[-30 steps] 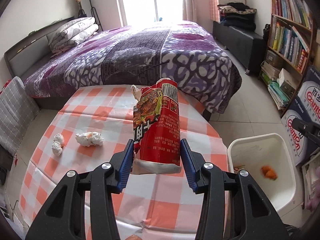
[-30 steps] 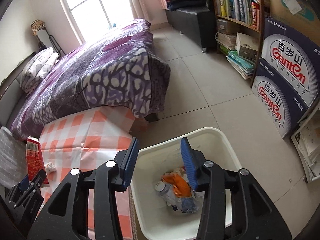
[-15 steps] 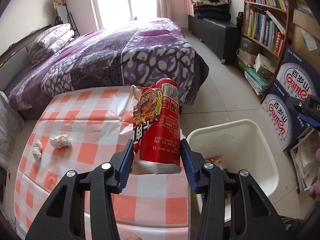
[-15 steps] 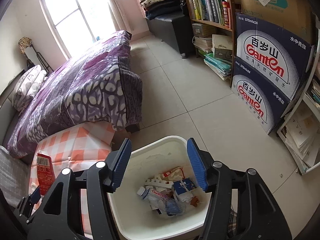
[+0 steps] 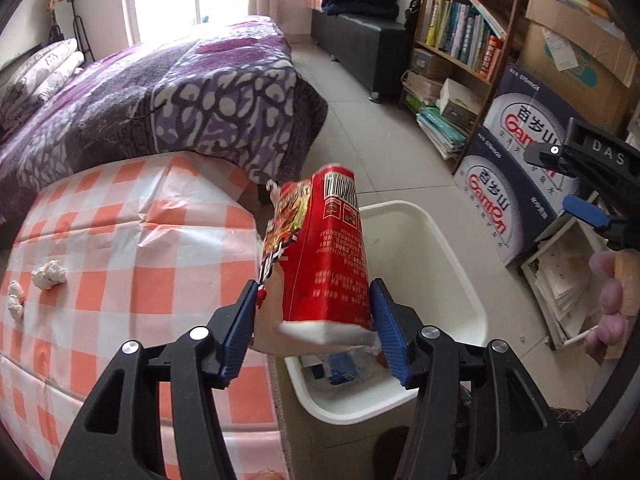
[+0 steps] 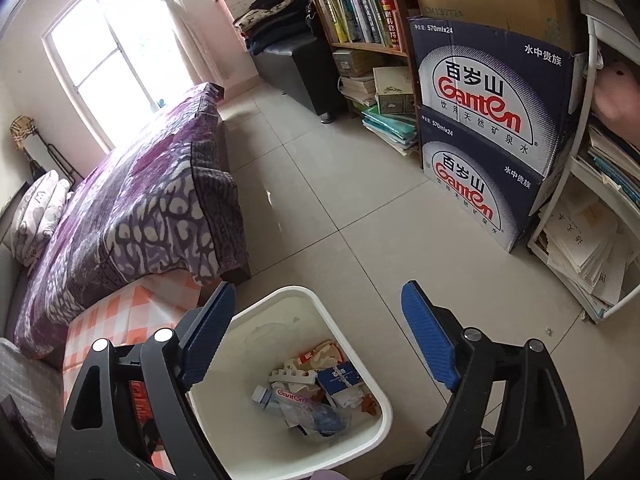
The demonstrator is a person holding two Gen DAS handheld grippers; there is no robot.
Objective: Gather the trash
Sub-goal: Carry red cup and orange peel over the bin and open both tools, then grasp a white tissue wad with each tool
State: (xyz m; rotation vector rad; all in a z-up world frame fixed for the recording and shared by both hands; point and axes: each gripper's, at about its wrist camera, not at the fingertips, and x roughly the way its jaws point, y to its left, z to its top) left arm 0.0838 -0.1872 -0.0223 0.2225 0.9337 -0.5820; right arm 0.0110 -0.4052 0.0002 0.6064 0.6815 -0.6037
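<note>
My left gripper [image 5: 314, 334] is shut on a red snack bag [image 5: 324, 248] and holds it upright over the near left rim of the white trash bin [image 5: 440, 248]. Two crumpled tissues [image 5: 49, 274] [image 5: 15, 305] lie on the orange-checked table [image 5: 132, 240] at the left. My right gripper [image 6: 316, 338] is open wide and empty above the bin [image 6: 360, 360], which holds a plastic bottle [image 6: 296, 400], cartons and scraps. The right gripper also shows at the right edge of the left wrist view [image 5: 588, 200].
A bed with a purple cover [image 5: 168, 92] stands behind the table. A bookshelf [image 5: 460, 36], stacked water cartons [image 6: 488, 128] and paper piles [image 6: 588, 248] line the right. A dark bench [image 5: 360, 48] stands against the far wall. Tiled floor [image 6: 360, 200] lies between.
My left gripper has carried the red bag rightward from over the table to above the bin. My right gripper has opened wider and drawn up and back from the bin.
</note>
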